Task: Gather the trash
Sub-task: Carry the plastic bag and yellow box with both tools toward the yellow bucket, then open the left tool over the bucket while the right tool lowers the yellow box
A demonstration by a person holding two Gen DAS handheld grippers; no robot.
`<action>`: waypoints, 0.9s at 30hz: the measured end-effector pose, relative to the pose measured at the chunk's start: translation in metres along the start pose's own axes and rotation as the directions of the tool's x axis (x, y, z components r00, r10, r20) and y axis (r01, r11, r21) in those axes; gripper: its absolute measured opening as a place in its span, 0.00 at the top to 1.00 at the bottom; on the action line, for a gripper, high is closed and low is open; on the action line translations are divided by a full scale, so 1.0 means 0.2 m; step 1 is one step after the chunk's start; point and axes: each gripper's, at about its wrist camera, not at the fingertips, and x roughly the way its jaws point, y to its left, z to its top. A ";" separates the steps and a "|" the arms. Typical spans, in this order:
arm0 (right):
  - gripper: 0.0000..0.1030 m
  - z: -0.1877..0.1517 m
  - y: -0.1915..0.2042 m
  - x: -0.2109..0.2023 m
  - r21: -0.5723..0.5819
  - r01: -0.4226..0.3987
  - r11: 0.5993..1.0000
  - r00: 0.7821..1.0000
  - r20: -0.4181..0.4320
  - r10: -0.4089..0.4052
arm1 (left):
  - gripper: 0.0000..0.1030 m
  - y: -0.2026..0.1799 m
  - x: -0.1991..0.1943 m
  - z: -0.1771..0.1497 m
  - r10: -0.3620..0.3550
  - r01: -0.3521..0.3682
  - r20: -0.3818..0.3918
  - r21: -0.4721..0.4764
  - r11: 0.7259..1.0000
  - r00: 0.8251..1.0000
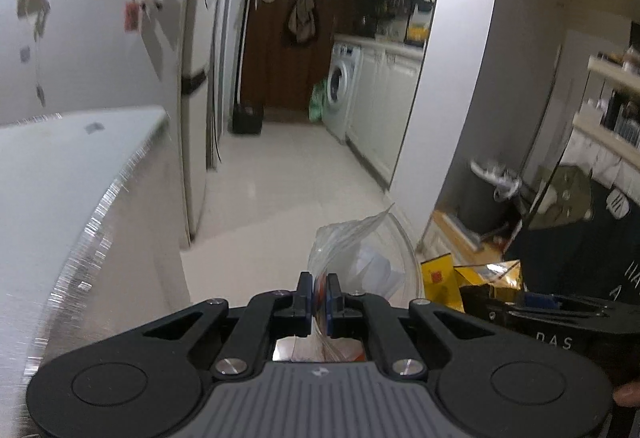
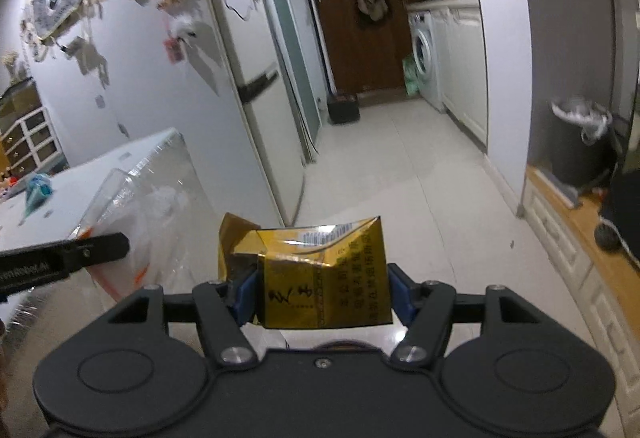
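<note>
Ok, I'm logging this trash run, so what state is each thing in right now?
left gripper: shut on the clear plastic bag.
right gripper: shut on the yellow carton, which is crumpled and torn open on top.
trash bin: upright, lined, no lid on it.
washing machine: door closed.
fridge: doors closed.

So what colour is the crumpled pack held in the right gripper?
Golden yellow with dark printed characters; the crumpled pack shows best in the right wrist view.
</note>
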 end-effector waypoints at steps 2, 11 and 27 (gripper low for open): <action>0.36 -0.02 -0.03 0.08 0.007 0.014 1.000 0.999 -0.030 -0.014 | 0.94 -0.01 0.10 0.00 0.002 -0.002 -0.034 0.008 1.000 0.999; 0.36 -0.10 -0.20 0.46 0.027 0.081 0.996 0.975 -0.208 -0.073 | 0.94 0.04 0.55 -0.06 -0.022 0.015 -0.165 -0.048 0.999 0.986; 0.36 -0.36 -0.42 1.00 0.052 0.140 0.989 0.882 -0.461 -0.101 | 0.94 0.23 1.27 -0.43 -0.031 -0.056 -0.466 -0.171 0.984 0.884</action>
